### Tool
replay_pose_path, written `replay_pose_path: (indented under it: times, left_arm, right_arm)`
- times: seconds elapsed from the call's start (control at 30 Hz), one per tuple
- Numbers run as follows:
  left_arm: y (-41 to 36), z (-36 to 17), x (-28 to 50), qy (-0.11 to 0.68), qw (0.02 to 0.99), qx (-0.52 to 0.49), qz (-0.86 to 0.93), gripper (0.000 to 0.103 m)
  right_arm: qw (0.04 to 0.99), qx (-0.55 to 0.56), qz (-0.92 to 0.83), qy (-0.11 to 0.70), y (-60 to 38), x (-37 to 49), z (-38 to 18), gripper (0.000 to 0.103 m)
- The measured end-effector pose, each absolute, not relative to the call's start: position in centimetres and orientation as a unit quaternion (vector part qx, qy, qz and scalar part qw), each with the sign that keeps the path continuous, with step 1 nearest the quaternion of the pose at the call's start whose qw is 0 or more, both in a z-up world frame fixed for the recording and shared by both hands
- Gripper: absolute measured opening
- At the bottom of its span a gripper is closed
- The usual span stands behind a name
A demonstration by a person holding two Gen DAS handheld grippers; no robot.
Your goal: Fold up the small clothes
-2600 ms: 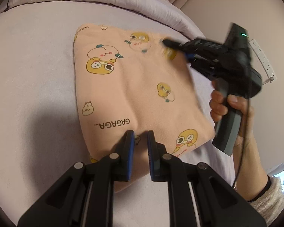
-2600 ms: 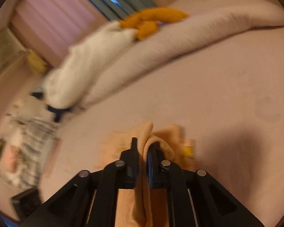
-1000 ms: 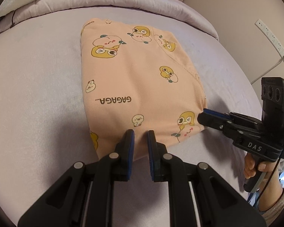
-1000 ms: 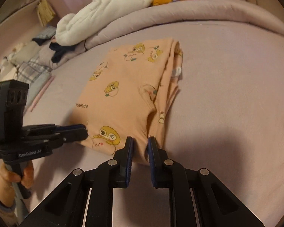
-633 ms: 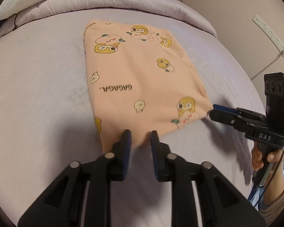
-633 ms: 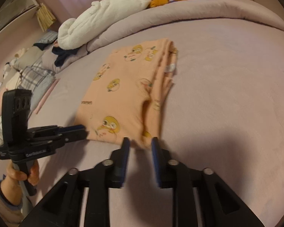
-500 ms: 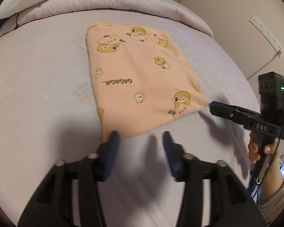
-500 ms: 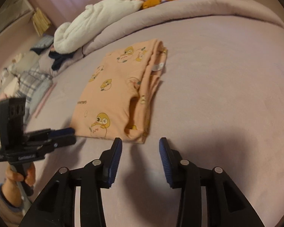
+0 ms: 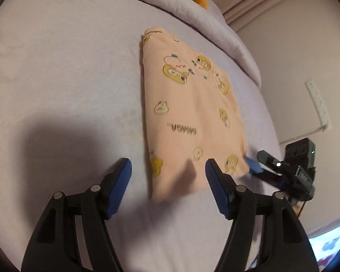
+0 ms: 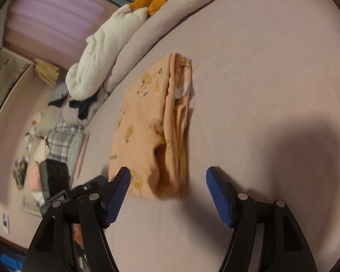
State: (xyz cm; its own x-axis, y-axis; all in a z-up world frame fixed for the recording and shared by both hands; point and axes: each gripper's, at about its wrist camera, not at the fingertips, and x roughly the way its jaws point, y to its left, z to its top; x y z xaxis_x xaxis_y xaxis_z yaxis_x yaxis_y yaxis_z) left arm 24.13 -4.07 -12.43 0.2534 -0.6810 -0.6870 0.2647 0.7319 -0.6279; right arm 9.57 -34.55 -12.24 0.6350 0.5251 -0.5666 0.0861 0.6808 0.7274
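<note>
Right now both your tongs are spread wide and pinching nothing. Your left gripper hangs just above the near edge of the peach duck-print garment, with that edge showing between its two blue pads. Your right gripper sits at the same near end, lined up with the stacked, layered side of the cloth, and in the left view its blue tip reaches to the garment's near right corner.

The garment lies flat on the lilac bed sheet as a tidy rectangle, running straight away from both tools towards the rolled duvet beyond its far end. A white care label peeks from the layers on the right-hand side, and one layer there gapes open a little near your right tool.

You look to be between folds, or at the end of them; the cloth is already folded over on itself several times. If you want it smaller, the next move calls for closing each tool on a near corner, catching every layer, then carrying that edge forward onto the far end. Mind the gaping layer, which could slip out of a shallow bite.
</note>
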Motion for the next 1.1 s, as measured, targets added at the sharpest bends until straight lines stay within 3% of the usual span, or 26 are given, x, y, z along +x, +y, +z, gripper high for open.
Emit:
replay_pose_path:
  times: [0.33, 1.1]
  left_arm:
    - [-7.1, -12.3, 26.5, 0.521, 0.771, -0.182, -0.318, 0.067]
    - [-9.0, -12.8, 28.8, 0.5, 0.788, -0.145, -0.329, 0.07]
  right_arm:
    - [0.8, 0.431, 0.146, 0.391, -35.1, 13.2, -13.2, 0.07]
    - [0.824, 0.363, 0.16, 0.404, -33.2, 17.6, -12.7, 0.07]
